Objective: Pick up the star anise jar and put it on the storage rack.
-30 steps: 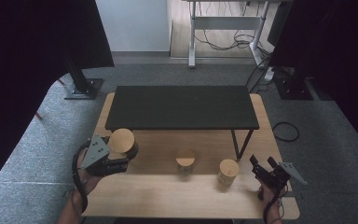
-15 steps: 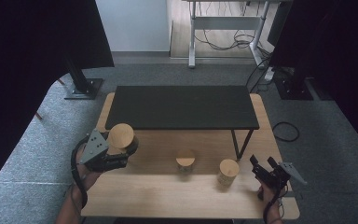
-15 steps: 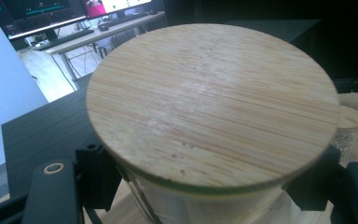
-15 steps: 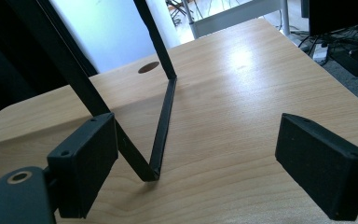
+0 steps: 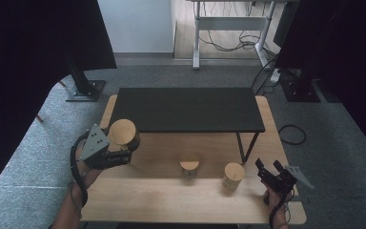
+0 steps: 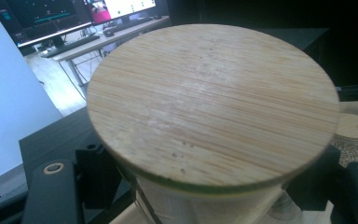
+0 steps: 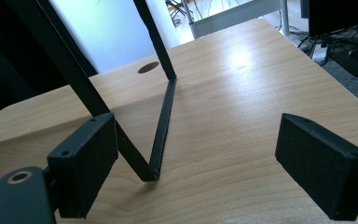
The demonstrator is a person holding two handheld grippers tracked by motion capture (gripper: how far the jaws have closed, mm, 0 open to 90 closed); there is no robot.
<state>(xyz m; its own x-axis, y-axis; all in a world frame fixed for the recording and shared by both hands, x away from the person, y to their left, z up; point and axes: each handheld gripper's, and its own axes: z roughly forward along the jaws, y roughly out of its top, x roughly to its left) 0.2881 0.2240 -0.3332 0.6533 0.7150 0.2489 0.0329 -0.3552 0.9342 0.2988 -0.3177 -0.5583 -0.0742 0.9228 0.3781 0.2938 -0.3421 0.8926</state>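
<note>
While the left gripper [image 5: 124, 153] jaws pinch the round bamboo-lidded glass jar [image 5: 122, 133], it has edged up-frame at left | right gripper [image 5: 272, 172] jaws spread, idle | carry toward the black shelf [image 5: 186, 109] likely underway

Dim room – daylight from behind, glare on wood.

Pale streaky bamboo lid [image 6: 212, 105], light wood table [image 5: 171, 195], matte black shelf [image 5: 186, 109], speckled grey carpet [image 5: 38, 157]
</note>
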